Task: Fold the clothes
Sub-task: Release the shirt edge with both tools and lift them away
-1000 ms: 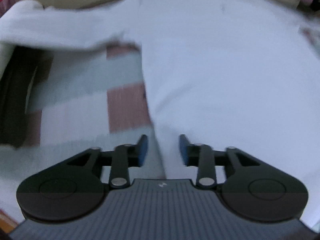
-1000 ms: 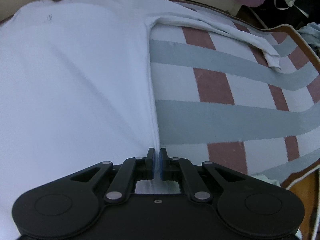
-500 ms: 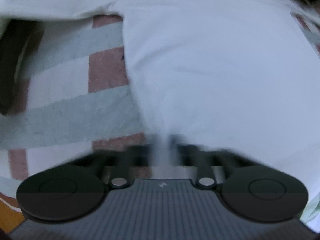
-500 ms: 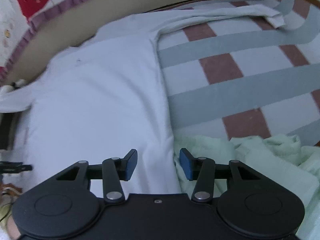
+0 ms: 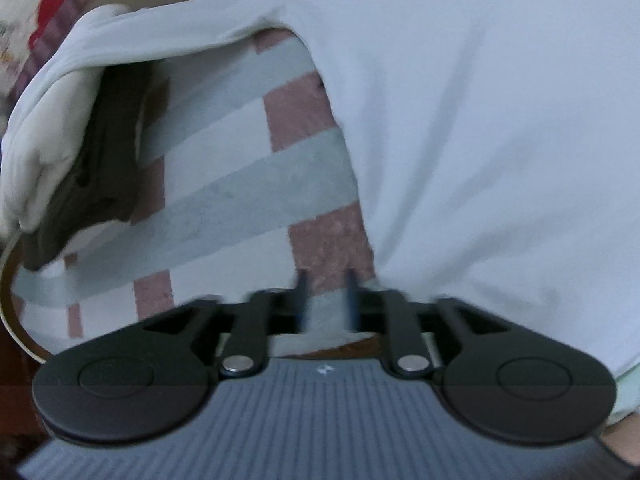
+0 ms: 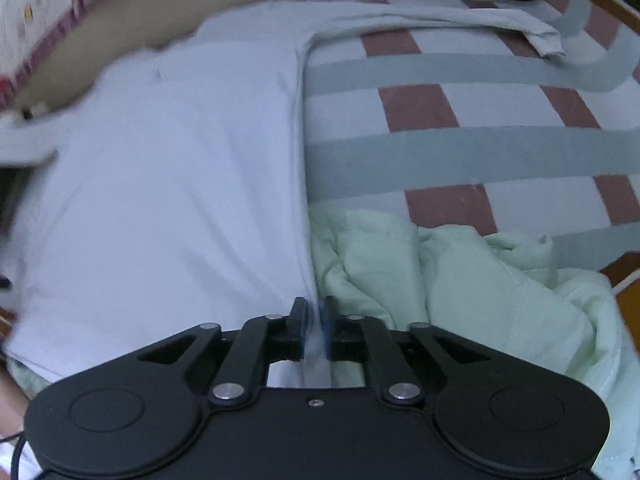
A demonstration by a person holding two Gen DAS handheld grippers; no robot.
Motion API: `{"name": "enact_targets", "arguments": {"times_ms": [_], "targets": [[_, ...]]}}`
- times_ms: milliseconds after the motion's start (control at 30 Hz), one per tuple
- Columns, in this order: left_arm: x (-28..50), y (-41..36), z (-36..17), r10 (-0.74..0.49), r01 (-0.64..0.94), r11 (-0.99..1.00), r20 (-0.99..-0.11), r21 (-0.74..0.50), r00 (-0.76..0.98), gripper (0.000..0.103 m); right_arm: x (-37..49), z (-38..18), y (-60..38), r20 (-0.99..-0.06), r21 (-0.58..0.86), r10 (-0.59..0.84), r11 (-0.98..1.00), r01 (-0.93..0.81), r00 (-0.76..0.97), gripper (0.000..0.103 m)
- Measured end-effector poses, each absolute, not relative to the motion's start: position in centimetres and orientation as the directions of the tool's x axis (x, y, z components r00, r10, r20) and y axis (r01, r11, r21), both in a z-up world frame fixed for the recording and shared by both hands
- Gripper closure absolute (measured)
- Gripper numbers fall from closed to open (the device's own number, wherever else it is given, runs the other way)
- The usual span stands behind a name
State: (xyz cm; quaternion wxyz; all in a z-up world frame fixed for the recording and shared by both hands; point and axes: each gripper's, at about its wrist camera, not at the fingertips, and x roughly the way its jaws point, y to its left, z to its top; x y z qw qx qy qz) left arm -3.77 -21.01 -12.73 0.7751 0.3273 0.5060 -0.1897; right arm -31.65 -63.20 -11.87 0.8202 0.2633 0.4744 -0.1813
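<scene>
A white long-sleeved shirt (image 5: 480, 140) lies spread flat on a checked sheet (image 5: 240, 184). My left gripper (image 5: 326, 300) hovers at the shirt's lower left side edge. Its jaws are narrowly open and blurred, and only the sheet shows between them. The left sleeve (image 5: 140, 40) runs out over a dark object. In the right wrist view the shirt (image 6: 180, 200) fills the left half. My right gripper (image 6: 316, 316) is shut on the shirt's right side edge near the hem. The right sleeve (image 6: 460, 20) lies stretched across the sheet (image 6: 460, 152).
A crumpled pale green garment (image 6: 460, 280) lies just right of the right gripper, against the shirt's edge. A dark object (image 5: 104, 152) sits under the left sleeve. Red-and-purple patterned bedding (image 6: 60, 12) borders the far side. The sheet's brown-trimmed edge (image 6: 624, 276) is at the right.
The right gripper opened half a second ago and has shut again on the shirt's side edge. The left gripper's jaws have narrowed and it has shifted along the shirt's left edge.
</scene>
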Motion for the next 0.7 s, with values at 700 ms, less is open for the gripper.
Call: {"name": "enact_targets", "arguments": {"times_ms": [700], "targets": [[-5.2, -44.9, -5.5, -0.488, 0.741, 0.645, -0.646, 0.186, 0.587, 0.074, -20.1, 3.3, -86.5, -0.654, 0.539, -0.226, 0.531, 0.654, 0.722, 0.071]]}}
